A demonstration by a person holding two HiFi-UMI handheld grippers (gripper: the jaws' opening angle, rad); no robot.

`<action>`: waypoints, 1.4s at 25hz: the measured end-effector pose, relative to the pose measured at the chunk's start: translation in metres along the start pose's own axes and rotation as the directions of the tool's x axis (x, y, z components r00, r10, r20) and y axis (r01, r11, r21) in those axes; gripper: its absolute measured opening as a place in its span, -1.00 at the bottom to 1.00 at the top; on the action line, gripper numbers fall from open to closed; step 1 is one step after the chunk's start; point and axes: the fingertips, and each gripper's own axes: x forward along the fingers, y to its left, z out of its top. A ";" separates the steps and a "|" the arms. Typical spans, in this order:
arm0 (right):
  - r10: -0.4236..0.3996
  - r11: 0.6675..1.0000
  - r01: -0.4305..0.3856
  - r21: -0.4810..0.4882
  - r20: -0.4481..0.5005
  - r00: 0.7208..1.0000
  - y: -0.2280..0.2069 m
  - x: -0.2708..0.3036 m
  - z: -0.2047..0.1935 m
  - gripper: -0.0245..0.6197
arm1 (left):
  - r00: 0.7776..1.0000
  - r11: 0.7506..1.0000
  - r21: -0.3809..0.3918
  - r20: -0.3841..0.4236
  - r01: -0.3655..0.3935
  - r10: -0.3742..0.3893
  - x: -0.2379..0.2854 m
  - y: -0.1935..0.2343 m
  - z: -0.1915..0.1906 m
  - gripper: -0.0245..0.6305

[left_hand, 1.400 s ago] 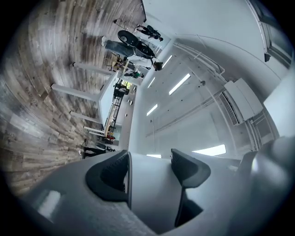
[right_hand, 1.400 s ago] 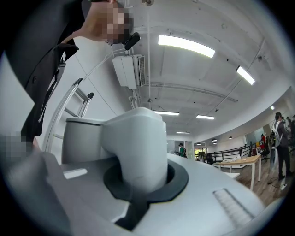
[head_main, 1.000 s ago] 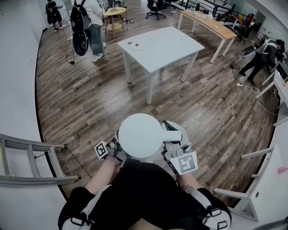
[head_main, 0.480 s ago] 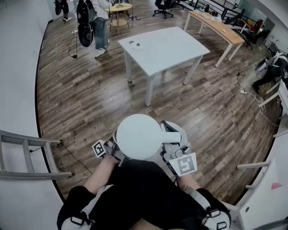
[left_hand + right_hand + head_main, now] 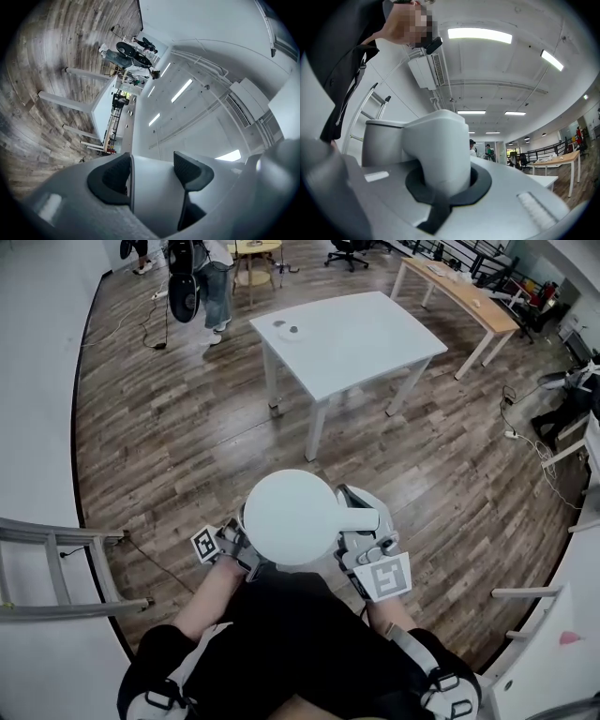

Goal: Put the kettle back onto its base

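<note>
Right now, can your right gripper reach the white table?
Probably not yet. The right gripper is shut on the handle of the kettle, close to the person's body, and the white table stands well ahead across the wooden floor. Nothing blocks the way; the person would likely need to walk closer first.

White table (image 5: 361, 338) on wooden floor (image 5: 169, 451)

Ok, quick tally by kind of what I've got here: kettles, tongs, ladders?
kettle: 1
tongs: 2 (left tongs, right tongs)
ladder: 1
total: 4
</note>
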 end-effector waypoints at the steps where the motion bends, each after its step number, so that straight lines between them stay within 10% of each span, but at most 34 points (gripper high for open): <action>1: -0.001 1.000 0.001 -0.003 -0.001 1.000 -0.001 0.007 -0.001 -0.91 | 1.000 1.000 0.000 -0.004 0.003 -0.003 0.004 0.001 0.006 -0.03; 35: -0.044 0.998 0.041 -0.038 -0.079 0.996 -0.031 0.224 -0.063 -0.91 | 0.999 0.997 -0.077 -0.037 0.010 -0.013 0.107 0.027 0.210 -0.06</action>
